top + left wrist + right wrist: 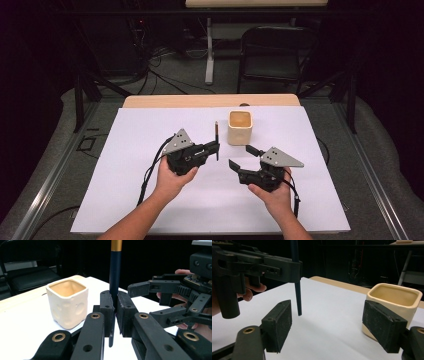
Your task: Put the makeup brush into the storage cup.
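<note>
White tabletop (pixel 150 200), empty cream cup (pixel 240 127), left gripper (pixel 217 148) clamping upright pencil (pixel 216 135), right gripper (pixel 244 157) spread apart.

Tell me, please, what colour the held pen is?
Dark navy pen with a gold band, clearest in the left gripper view.

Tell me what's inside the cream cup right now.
The cream cup looks empty: bare tan inner walls show in both gripper views. Its bottom is hidden by the rim. The pen stands upright outside it, clamped in the left gripper.

Cup (pixel 240 127) on table (pixel 125 200), pencil (pixel 216 134) left of it
</note>
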Demonstrator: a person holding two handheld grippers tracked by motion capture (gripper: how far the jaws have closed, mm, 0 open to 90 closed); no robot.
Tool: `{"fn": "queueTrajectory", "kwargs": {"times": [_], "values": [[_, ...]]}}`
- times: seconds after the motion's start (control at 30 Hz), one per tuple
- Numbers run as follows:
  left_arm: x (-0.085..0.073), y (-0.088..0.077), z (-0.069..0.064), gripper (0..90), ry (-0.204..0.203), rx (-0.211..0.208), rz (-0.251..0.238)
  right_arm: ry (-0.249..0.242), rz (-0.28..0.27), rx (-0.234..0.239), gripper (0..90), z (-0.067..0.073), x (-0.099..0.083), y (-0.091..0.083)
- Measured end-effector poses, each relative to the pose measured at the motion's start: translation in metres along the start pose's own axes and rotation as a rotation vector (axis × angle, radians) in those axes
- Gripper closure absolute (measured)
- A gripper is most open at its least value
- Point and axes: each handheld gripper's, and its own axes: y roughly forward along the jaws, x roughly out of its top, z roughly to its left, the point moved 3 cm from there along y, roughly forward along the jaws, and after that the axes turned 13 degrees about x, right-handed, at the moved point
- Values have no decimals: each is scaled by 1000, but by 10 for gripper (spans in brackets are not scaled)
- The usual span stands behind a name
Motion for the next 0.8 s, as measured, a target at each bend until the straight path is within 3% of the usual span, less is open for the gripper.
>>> {"fn": "queueTrajectory", "kwargs": {"times": [0.33,0.8], "values": [[-2,2,-3,837,12,2,4,-16,-3,13,237,2,9,-2],[-11,9,-15,837,29,-12,24,-10,-28,38,360,8,20,-7]]}}
